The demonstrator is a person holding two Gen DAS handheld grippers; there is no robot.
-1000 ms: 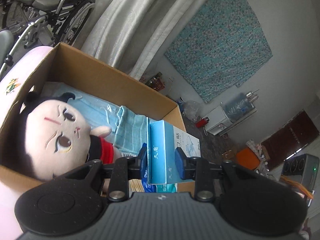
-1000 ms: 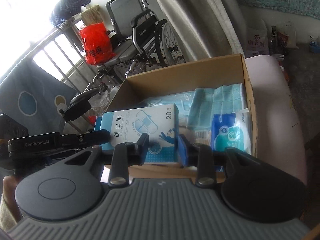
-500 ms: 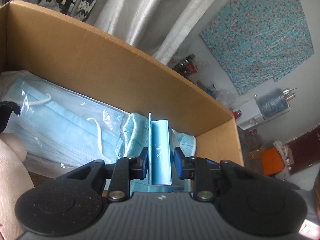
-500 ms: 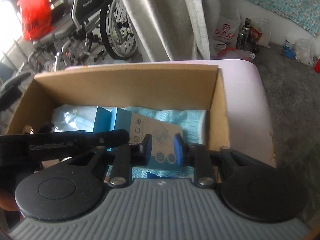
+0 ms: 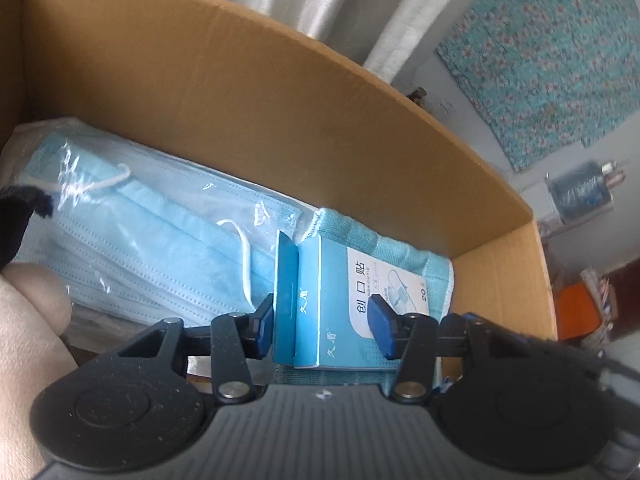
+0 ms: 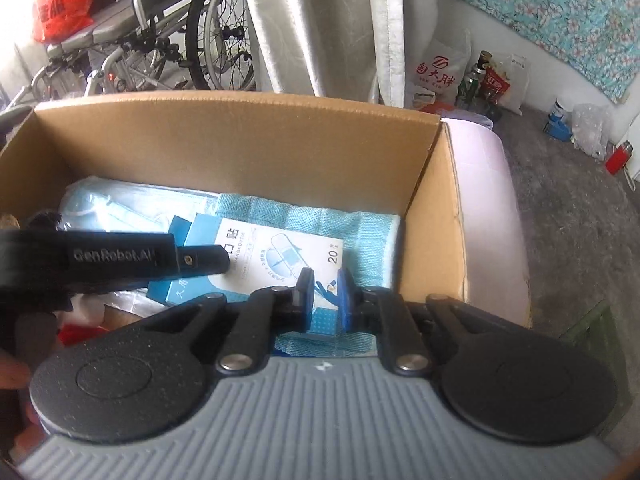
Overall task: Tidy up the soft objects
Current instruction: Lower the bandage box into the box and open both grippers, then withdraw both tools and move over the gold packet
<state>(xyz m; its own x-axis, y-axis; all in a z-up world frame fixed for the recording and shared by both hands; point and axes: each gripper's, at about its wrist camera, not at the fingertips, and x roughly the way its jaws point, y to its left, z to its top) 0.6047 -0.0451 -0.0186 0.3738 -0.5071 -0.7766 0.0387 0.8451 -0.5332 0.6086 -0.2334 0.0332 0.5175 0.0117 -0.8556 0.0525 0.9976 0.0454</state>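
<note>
A light blue box of adhesive bandages [image 5: 312, 300] lies tilted on a folded teal towel [image 5: 400, 248] inside an open cardboard box [image 5: 240, 100]. My left gripper [image 5: 323, 328] straddles its near end. Its jaws are opening and the right pad stands clear of the box. In the right wrist view the same bandage box [image 6: 260, 252] rests on the towel [image 6: 360, 232], with the left gripper's black finger [image 6: 200, 260] over it. My right gripper [image 6: 326, 300] hovers at the box's near right corner. Its jaws are closing to a narrow slit and hold nothing.
A clear pack of blue face masks [image 5: 140, 232] fills the left of the cardboard box [image 6: 240, 152]. A plush doll [image 5: 28, 320] lies at the near left. The box sits on a pink surface [image 6: 492, 208]. Behind it are a wheelchair [image 6: 160, 40] and curtains [image 6: 320, 20].
Both grippers sank into the cardboard box with the bandage box. The left jaws then spread and the box tipped onto the towel. The right jaws drew close together.
</note>
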